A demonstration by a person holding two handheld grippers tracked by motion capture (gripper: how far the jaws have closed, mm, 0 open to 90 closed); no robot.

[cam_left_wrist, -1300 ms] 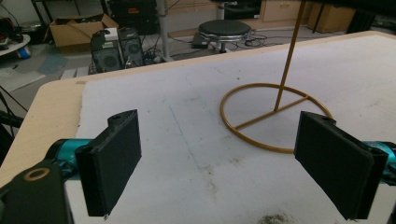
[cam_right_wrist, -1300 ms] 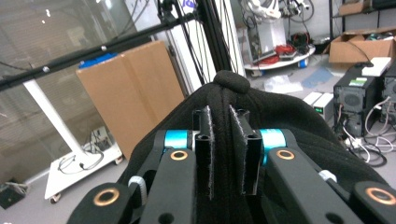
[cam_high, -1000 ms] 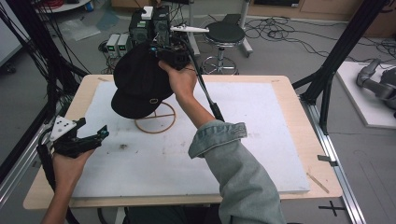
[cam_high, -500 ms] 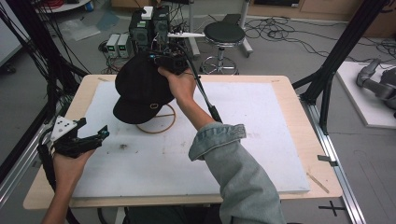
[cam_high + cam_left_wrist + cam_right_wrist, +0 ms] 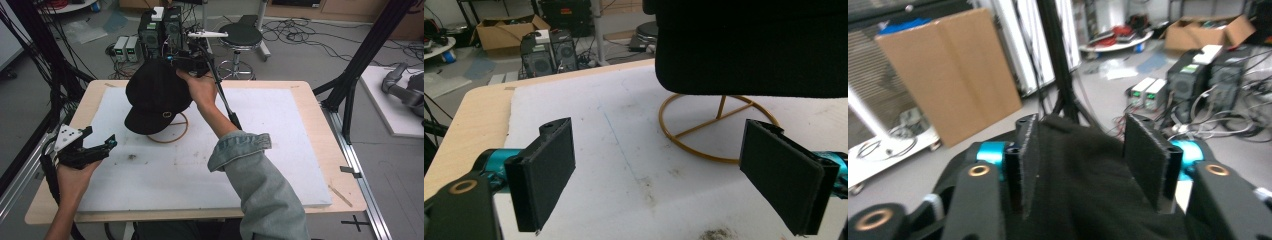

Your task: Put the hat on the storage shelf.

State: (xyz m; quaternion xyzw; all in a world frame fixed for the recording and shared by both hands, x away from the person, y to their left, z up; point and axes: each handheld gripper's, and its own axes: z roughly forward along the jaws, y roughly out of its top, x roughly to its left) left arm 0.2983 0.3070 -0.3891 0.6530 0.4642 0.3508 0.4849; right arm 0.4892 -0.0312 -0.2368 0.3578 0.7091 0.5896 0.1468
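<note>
Overhead, the right gripper (image 5: 186, 64) grasps the black cap (image 5: 156, 95), holding it above the gold wire stand (image 5: 172, 131). Well apart, the left gripper (image 5: 102, 145) rests spread wide, grasping nothing.

Grey floor strewn with cables (image 5: 320, 37), a round stool (image 5: 242, 35), computer towers (image 5: 160, 30), and perhaps cardboard boxes (image 5: 1205, 27).

The left tool (image 5: 95, 149) is held low at the near left, and its jaws stand wide apart with nothing between them. The left hand (image 5: 75, 175) grips it from behind, with the forearm coming from the bottom edge. The right arm, in a denim sleeve (image 5: 260, 175), reaches forward and the right hand (image 5: 200, 90) holds the right tool (image 5: 1080, 160) high, its jaws closed on black fabric.
</note>
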